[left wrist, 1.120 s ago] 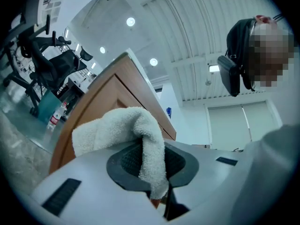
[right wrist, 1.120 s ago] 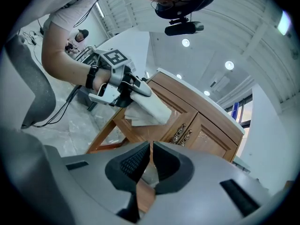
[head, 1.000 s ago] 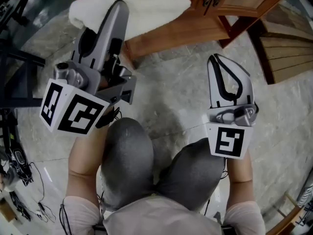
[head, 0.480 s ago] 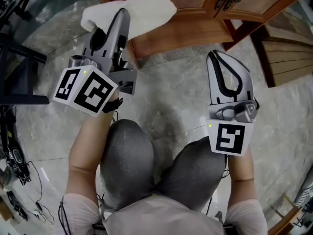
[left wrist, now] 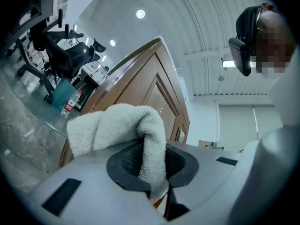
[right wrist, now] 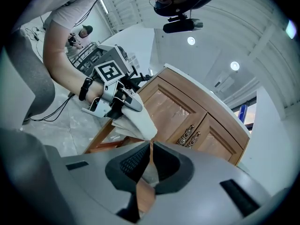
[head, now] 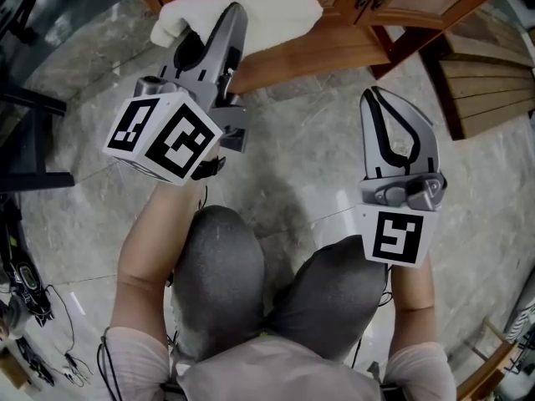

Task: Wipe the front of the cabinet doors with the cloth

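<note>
A white cloth (head: pixel 272 11) is pressed against the low front of the wooden cabinet (head: pixel 318 53). My left gripper (head: pixel 235 17) is shut on the cloth, which bulges out over its jaws in the left gripper view (left wrist: pixel 117 125). The cabinet door (left wrist: pixel 136 88) rises just behind the cloth. My right gripper (head: pixel 374 98) hangs over the floor, short of the cabinet, shut with nothing between its jaws (right wrist: pixel 149 158). The right gripper view shows the left gripper (right wrist: pixel 125 102), the cloth (right wrist: pixel 138 123) and two panelled doors (right wrist: pixel 173 109) with ornate metal handles (right wrist: pixel 188 135).
The person's grey-clad knees (head: pixel 219 266) fill the lower middle. A black chair base (head: pixel 33 140) and cables (head: pixel 25 299) lie at the left. Wooden slatted furniture (head: pixel 489 82) stands at the right. The floor is grey marble (head: pixel 301 165).
My left gripper has carried the cloth to the right along the cabinet's front. The right gripper has barely moved.
</note>
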The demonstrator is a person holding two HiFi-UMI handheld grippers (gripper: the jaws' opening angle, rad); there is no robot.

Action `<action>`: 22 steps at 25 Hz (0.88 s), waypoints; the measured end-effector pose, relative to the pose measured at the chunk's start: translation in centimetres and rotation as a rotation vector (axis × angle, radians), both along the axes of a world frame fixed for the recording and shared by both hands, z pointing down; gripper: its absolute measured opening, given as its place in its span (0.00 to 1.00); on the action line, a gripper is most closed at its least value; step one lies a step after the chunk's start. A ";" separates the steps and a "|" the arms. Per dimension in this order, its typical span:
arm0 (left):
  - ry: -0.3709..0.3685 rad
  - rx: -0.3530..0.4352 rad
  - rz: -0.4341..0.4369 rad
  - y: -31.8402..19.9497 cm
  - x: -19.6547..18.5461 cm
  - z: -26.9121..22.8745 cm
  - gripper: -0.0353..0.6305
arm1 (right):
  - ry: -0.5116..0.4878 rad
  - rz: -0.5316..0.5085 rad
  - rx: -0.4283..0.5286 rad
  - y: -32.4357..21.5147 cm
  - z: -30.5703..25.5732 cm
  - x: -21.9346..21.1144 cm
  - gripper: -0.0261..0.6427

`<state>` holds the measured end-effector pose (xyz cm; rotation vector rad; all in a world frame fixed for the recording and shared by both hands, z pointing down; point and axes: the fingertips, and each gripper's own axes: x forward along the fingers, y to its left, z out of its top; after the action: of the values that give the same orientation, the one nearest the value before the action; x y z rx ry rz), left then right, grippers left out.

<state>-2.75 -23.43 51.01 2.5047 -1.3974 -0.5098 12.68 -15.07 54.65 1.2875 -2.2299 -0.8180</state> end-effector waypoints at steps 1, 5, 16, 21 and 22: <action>0.005 -0.004 0.006 -0.3 0.4 0.1 0.14 | 0.000 0.004 -0.001 0.0 0.0 0.1 0.11; 0.017 -0.016 0.029 -1.2 2.0 0.3 0.14 | -0.006 0.013 0.002 -0.2 0.0 0.8 0.11; 0.018 -0.011 0.082 -3.2 6.6 0.6 0.14 | -0.023 0.047 -0.004 -0.6 0.8 3.6 0.11; -0.003 -0.016 0.098 -3.7 8.4 1.0 0.14 | -0.041 0.062 0.004 -1.0 0.8 5.0 0.11; -0.013 -0.013 0.101 -3.8 8.7 1.1 0.14 | -0.044 0.066 0.005 -1.0 0.8 5.3 0.11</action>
<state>5.98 -27.26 52.07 2.5565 -1.2669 -0.4633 17.94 -16.12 55.44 1.3864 -2.2083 -0.7782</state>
